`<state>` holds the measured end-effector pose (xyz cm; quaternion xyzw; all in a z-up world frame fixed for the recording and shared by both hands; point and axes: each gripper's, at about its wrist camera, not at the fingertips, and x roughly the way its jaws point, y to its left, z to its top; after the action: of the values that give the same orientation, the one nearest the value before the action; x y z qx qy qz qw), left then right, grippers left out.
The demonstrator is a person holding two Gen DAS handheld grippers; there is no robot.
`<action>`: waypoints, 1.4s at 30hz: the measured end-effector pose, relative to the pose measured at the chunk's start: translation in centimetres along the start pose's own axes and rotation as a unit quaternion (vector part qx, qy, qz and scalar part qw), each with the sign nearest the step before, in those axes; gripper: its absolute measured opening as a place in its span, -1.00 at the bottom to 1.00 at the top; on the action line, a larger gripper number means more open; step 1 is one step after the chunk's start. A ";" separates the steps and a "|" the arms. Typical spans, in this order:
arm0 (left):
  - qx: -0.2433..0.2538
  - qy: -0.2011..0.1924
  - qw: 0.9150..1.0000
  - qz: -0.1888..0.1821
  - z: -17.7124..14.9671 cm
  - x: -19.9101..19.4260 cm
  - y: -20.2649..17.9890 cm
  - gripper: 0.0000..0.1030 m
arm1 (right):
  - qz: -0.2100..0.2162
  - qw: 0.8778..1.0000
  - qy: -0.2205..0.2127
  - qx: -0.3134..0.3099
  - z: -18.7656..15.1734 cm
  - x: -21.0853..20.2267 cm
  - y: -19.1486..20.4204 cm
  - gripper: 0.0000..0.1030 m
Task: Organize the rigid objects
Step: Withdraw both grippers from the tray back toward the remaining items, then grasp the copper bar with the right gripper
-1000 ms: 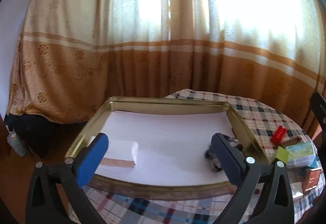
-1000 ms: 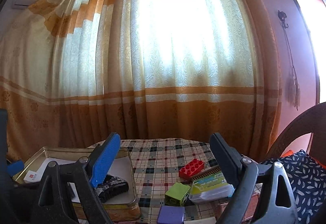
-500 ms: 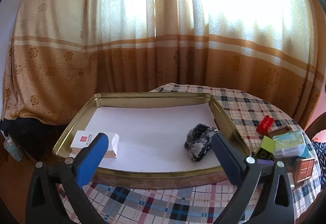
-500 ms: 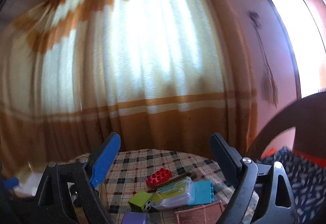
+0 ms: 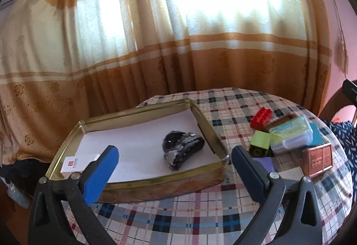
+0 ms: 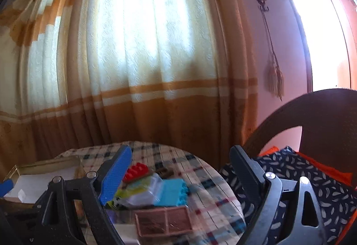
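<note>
A: How far along is the sorting?

B: Early, I'd judge. The gold tin tray [image 5: 202,173] on the counter [image 5: 200,218] holds only two things on its white liner: a small white box [image 5: 77,161] near the left front corner and a dark sequined lump [image 5: 181,149] toward the right wall.

A: And the rest?

B: Heaped on the checked cloth to the right of the tray: a red brick [image 5: 261,116], a green block [image 5: 261,143], a clear plastic case [image 5: 291,136], a teal brick [image 6: 173,191], a brown comb-like piece [image 5: 280,121] and a copper-coloured box [image 5: 316,160]. All outside the tray.

A: Either tool carrying anything?

B: No. The left hand-held gripper [image 5: 175,160] hangs in front of the tray, jaws spread wide with nothing between them. The right hand-held gripper [image 6: 179,169] hovers over the heap, likewise spread and bare, though that view is blurred.

A: So most of it remains.

B: It looks so; the heap is untouched.
</note>
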<state>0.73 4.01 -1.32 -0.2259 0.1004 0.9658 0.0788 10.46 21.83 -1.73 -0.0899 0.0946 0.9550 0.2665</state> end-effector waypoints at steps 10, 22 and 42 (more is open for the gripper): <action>0.002 0.034 0.999 -0.041 -0.4 0.3 -1.2 0.99 | 0.023 0.998 0.064 -0.011 -0.4 1.3 -0.7 0.77; 0.027 0.057 0.993 -0.103 -0.7 -0.1 -2.7 0.99 | 0.076 0.968 0.234 -0.046 -3.9 5.3 0.1 0.77; 0.046 0.077 0.993 -0.079 -1.1 0.6 -3.3 0.99 | 0.108 0.946 0.303 -0.039 -5.2 7.7 0.7 0.55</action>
<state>1.30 7.05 -3.09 -0.3027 0.1323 0.9307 0.1571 4.26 23.80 -8.41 -0.3744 0.1430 0.9088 0.1164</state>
